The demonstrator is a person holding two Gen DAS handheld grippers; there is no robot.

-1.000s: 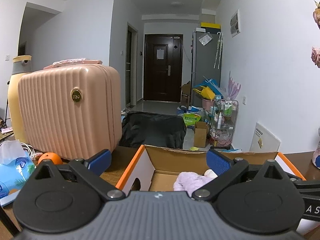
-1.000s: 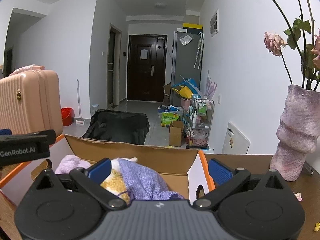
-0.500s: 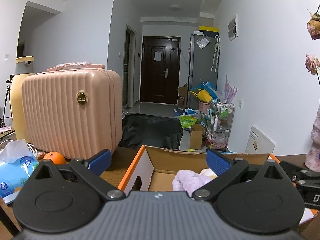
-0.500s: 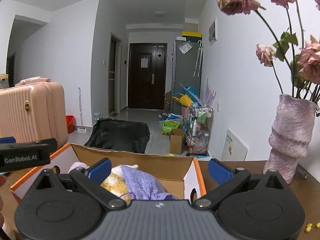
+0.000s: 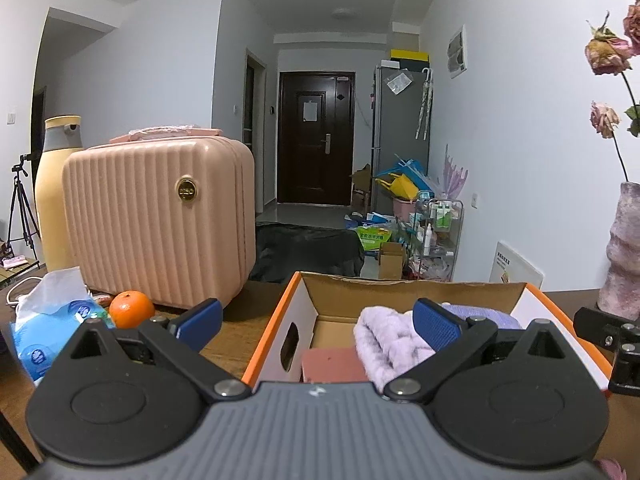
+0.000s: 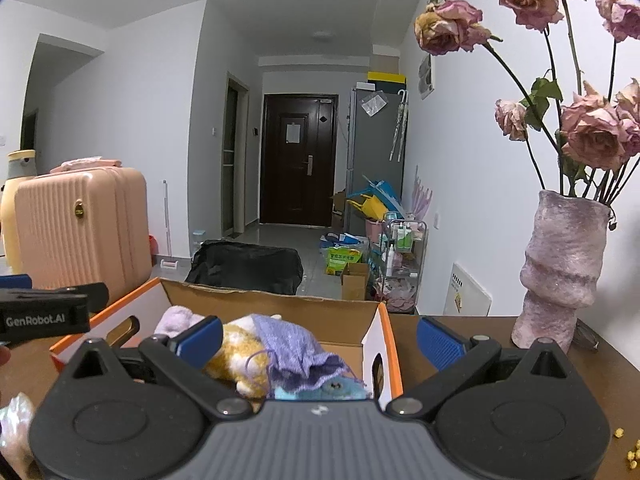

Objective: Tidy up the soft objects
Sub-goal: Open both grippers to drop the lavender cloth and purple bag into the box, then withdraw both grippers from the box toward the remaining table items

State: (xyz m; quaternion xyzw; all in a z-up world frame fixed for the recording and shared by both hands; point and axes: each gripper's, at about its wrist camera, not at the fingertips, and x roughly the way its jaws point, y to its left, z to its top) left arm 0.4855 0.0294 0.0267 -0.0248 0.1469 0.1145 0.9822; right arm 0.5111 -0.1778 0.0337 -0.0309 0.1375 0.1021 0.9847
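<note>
Both the left gripper (image 5: 316, 320) and right gripper (image 6: 320, 338) are spread and empty above the cardboard box (image 6: 370, 338), where the soft toys (image 6: 256, 350) already lie, so little seems left.

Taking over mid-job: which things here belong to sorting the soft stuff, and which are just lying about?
Job: cardboard box, lilac fluffy cloth, yellow plush toy, purple knit pouch.

Lying about: pink suitcase, orange, tissue pack, vase of dried roses.
</note>
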